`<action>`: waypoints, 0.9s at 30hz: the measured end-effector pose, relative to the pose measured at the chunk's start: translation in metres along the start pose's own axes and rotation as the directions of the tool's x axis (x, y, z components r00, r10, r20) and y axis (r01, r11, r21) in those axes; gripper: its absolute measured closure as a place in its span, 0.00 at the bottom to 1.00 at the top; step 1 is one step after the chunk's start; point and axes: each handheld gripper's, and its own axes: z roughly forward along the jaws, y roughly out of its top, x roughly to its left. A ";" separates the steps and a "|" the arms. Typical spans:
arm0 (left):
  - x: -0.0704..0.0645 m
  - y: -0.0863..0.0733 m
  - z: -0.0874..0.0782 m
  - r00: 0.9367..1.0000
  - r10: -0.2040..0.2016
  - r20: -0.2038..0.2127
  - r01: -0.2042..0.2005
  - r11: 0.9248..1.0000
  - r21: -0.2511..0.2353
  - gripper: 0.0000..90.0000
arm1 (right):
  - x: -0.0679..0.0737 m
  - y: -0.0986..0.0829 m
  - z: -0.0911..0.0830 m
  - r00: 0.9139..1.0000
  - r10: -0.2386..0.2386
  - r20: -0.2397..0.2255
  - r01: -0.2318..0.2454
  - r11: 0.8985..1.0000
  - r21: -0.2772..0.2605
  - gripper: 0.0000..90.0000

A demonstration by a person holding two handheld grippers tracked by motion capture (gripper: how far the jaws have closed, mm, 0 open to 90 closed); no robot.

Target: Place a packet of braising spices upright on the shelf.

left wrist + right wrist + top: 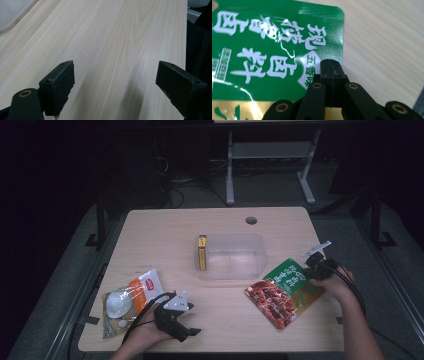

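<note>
The green food packet lies flat on the table, just beside the clear plastic box, at the box's near right corner. Its long side runs slanted, from its red end near the person up to its green end by the right gripper. Big white Chinese writing covers the green part, and the red part shows a picture of meat. The right gripper has its jaws pressed tight together on the edge of the packet's green end. The left gripper sits well apart from the box, near the front edge, with its jaws wide apart over bare wood. An orange and white packet lies beside it.
</note>
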 end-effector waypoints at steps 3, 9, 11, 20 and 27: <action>0.000 0.000 -0.001 1.000 0.002 -0.002 -0.002 1.000 0.001 0.17 | 0.012 -0.003 -0.004 1.000 -0.024 -0.015 0.024 1.000 0.003 1.00; 0.001 0.000 -0.003 1.000 0.000 -0.010 0.000 1.000 -0.004 0.16 | 0.038 -0.007 -0.012 0.994 -0.087 -0.058 0.088 0.996 0.011 1.00; 0.001 -0.001 -0.003 1.000 0.001 -0.011 -0.001 1.000 -0.012 0.16 | 0.045 -0.008 -0.013 0.992 -0.100 -0.082 0.101 0.995 0.003 1.00; -0.001 0.001 -0.004 1.000 0.002 -0.020 -0.003 1.000 -0.030 0.16 | 0.081 -0.004 -0.018 0.966 -0.172 -0.194 0.172 0.985 -0.017 1.00; 0.001 0.001 -0.006 1.000 0.015 -0.026 -0.016 1.000 -0.022 0.16 | 0.109 0.005 -0.016 0.934 -0.252 -0.253 0.249 0.967 -0.043 1.00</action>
